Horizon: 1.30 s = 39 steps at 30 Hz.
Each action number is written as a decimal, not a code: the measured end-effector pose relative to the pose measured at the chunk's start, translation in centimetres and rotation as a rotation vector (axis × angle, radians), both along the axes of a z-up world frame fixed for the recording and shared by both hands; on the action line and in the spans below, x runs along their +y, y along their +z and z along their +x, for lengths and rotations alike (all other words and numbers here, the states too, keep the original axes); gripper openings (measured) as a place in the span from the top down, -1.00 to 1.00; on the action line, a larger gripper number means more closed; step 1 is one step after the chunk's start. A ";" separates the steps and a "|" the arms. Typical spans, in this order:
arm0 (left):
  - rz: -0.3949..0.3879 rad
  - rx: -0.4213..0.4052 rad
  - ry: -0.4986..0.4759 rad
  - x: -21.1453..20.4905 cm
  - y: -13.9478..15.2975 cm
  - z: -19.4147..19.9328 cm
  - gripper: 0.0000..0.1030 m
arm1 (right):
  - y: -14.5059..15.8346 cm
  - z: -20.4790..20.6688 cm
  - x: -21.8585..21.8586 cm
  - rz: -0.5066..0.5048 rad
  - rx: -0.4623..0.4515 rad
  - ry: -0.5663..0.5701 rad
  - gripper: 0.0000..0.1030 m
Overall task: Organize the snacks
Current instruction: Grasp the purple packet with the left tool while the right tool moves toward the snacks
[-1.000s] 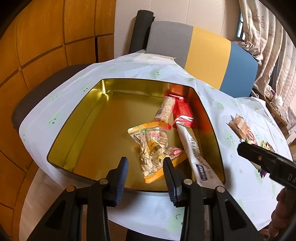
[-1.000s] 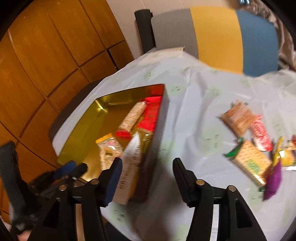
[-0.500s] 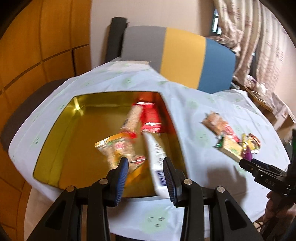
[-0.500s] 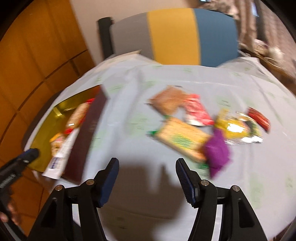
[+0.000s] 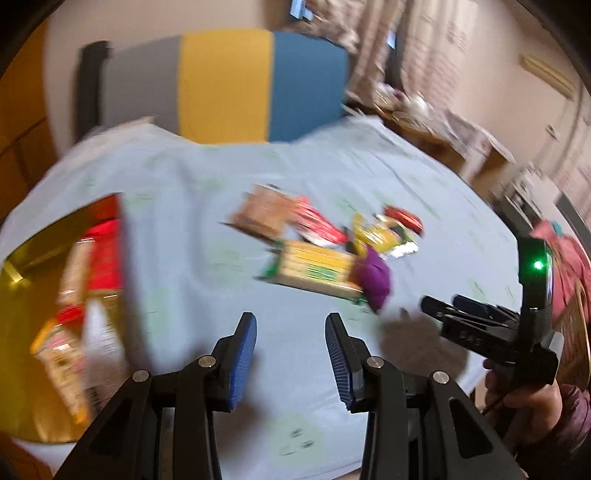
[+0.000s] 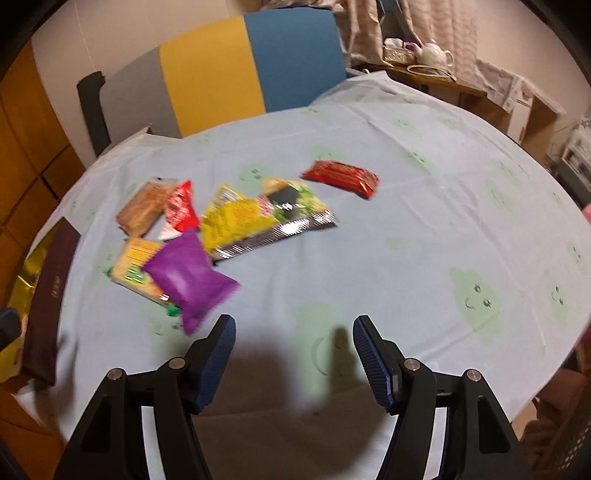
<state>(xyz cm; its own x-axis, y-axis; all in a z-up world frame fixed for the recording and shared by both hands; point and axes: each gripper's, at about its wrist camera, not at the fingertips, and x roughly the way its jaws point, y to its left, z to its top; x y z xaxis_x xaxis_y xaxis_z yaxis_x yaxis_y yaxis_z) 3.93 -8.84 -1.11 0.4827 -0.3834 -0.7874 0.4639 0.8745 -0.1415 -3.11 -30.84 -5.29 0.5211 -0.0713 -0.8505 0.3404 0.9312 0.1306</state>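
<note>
A pale blue cloth printed with green smiley faces (image 6: 476,291) covers the tabletop (image 6: 424,206). Behind its far edge stands a chair with a grey, yellow and blue back (image 6: 221,70). Past the far right corner, a wooden side table (image 6: 461,86) carries a white teapot (image 6: 436,53), with patterned curtains (image 6: 436,22) behind it.

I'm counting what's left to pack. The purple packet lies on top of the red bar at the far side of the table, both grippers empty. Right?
Not quite. The purple packet lies on the yellow cracker pack, as the right wrist view shows; the red bar lies apart, alone. Left gripper and right gripper are empty.
</note>
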 end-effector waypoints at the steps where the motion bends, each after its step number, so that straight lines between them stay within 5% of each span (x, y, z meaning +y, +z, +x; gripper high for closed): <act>1: -0.008 0.012 -0.034 -1.2 -0.3 0.3 0.24 | -0.3 -0.2 -0.4 0.006 0.007 -0.002 -0.30; 9: 0.000 0.037 -0.146 -7.6 -1.8 2.6 0.24 | -1.3 -1.3 -1.9 0.003 0.007 -0.019 -0.36; 14: 0.057 0.069 -0.181 -10.9 -3.7 4.3 0.00 | -1.5 -1.2 -1.5 -0.004 -0.007 0.012 -0.51; 21: 0.132 0.042 -0.222 -13.4 -5.0 5.0 0.01 | -1.7 -1.5 -1.6 0.008 -0.031 0.036 -0.54; 23: 0.141 0.009 -0.240 -13.8 -5.1 4.5 0.23 | -1.7 -1.6 -1.8 0.013 -0.035 0.041 -0.54; 30: 0.099 -0.012 -0.233 -12.4 -4.8 3.2 0.27 | -1.7 -1.5 -1.9 0.004 -0.032 0.043 -0.54; 39: 0.032 -0.025 -0.140 -5.2 -3.2 -1.1 0.27 | -2.0 -1.1 -1.1 -0.057 -0.009 0.058 -0.61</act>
